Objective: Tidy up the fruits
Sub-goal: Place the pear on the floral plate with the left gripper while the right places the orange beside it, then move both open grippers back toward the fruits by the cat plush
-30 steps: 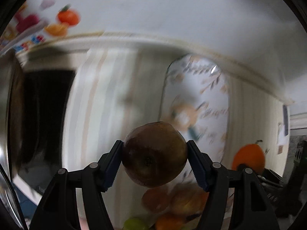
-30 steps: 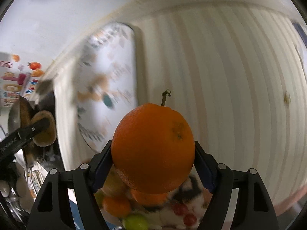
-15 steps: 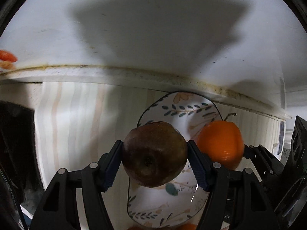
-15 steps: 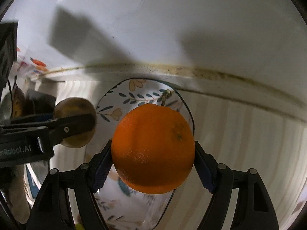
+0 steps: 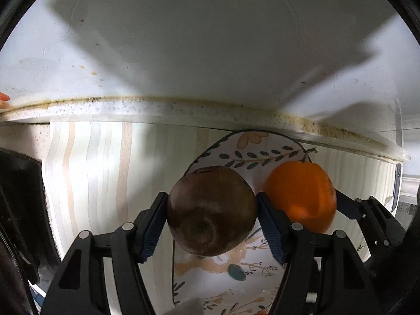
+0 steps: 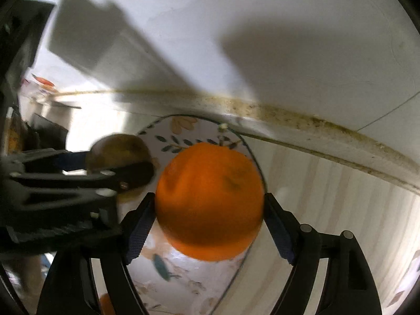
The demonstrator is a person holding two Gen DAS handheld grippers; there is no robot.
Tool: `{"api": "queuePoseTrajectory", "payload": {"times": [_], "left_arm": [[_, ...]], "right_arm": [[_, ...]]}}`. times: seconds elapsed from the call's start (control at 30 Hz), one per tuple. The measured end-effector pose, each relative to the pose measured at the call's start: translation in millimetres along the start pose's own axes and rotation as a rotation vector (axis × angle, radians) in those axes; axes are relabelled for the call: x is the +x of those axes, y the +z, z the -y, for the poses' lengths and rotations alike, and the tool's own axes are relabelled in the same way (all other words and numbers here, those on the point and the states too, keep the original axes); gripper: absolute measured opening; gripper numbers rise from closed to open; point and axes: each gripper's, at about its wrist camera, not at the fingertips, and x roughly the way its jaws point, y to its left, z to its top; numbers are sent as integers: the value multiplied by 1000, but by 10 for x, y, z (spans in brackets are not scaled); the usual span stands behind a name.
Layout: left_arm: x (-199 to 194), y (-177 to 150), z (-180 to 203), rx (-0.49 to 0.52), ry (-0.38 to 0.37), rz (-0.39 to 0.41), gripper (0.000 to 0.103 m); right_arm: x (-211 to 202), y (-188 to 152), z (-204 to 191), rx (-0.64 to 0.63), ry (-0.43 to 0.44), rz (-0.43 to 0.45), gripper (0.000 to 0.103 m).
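Observation:
My left gripper [image 5: 212,216] is shut on a brown round fruit [image 5: 212,211] and holds it above the left part of a white oval plate [image 5: 252,152] with leaf and flower print. My right gripper [image 6: 208,211] is shut on an orange [image 6: 210,199] with a stem, above the same plate [image 6: 183,128]. The two grippers are side by side. The orange [image 5: 302,197] shows at the right in the left wrist view. The brown fruit [image 6: 118,149] and the left gripper [image 6: 120,157] show at the left in the right wrist view.
The plate lies on a pale striped counter [image 5: 99,173] that ends at a stained white wall [image 5: 210,52] just behind the plate. A dark object [image 5: 18,197] stands at the far left. A bit of another orange fruit [image 6: 106,303] shows at the plate's near end.
Both grippers have swung from the fruit pile towards the wall and moved forward over the plate. The plate now sits closer and the two held fruits are nearer to each other.

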Motion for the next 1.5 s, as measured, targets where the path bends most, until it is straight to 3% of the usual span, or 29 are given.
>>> {"api": "queuePoseTrajectory", "payload": {"times": [0.03,0.1,0.17,0.4,0.57,0.8,1.5], "left_arm": [[-5,-2,15,6,6,6,67],[-18,24,41,13,21,17,81],[-62,21,57,18,21,33,85],[-314,-124,77,32,48,86,85],[-551,-457,5,24,112,154,85],[-730,-994,-102,46,173,204,85],[-1858,-2237,-191,92,128,390,85]], "right_arm": [[-2,7,-31,1,-2,4,92],[-18,9,-55,15,-3,9,94],[-39,-3,-46,32,-9,14,94],[-340,-156,85,115,-14,50,95],[-533,-430,67,182,-126,70,95],[-733,-906,-57,215,-175,78,95],[-1950,-1950,-1003,166,-189,314,98]]}}
